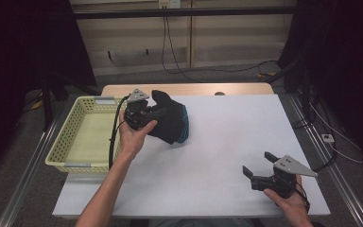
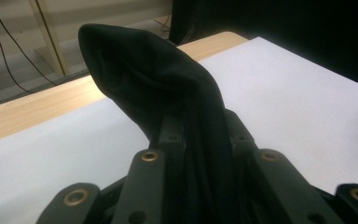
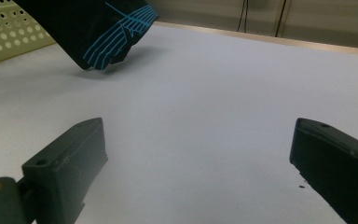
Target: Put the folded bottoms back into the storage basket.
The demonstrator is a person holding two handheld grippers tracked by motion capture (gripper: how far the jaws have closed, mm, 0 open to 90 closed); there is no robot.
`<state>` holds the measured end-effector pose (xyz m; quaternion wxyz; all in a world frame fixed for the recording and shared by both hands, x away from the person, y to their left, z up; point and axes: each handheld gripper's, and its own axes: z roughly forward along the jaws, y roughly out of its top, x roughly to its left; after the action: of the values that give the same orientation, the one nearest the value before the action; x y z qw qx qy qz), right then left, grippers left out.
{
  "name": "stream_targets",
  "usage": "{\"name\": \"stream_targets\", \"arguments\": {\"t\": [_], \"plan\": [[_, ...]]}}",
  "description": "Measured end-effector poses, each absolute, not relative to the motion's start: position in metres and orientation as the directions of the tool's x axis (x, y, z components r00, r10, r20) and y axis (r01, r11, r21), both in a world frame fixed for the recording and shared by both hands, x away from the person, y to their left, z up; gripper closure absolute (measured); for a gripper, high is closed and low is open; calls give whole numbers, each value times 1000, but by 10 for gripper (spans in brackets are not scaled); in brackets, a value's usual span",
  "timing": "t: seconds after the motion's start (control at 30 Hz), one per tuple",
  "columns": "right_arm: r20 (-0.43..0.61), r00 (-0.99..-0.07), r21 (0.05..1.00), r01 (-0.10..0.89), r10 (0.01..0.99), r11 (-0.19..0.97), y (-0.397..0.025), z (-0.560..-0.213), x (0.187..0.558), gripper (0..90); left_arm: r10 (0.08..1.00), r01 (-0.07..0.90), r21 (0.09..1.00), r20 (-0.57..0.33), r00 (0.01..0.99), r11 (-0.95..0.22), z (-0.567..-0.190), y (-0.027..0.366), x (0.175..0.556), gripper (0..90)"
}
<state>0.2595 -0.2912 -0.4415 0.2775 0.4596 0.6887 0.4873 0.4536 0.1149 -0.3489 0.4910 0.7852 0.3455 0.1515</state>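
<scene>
A black cloth [image 1: 170, 120] with thin blue stripes along one edge hangs just above the white table [image 1: 227, 142], beside the basket. My left gripper [image 1: 144, 113] is shut on it; in the left gripper view the black cloth [image 2: 168, 88] bunches up between the jaws and rises above them. In the right gripper view the cloth's [image 3: 107, 28] striped corner is held off the table surface. My right gripper [image 1: 257, 163] rests low near the table's front right corner, open, with nothing between its fingers [image 3: 65, 158].
A pale yellow perforated plastic basket [image 1: 68, 137] stands at the table's left edge, with nothing visible inside. A wooden strip [image 1: 189, 89] runs along the table's far edge. Cables trail across the floor beyond.
</scene>
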Motion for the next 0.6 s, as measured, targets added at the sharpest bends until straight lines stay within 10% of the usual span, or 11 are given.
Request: {"name": "stream_targets", "arguments": {"t": [0.6], "plan": [[63, -432, 927, 358, 900, 107, -291, -441, 258, 34, 690, 347, 897, -68, 721, -275, -334, 133, 436, 744]]}}
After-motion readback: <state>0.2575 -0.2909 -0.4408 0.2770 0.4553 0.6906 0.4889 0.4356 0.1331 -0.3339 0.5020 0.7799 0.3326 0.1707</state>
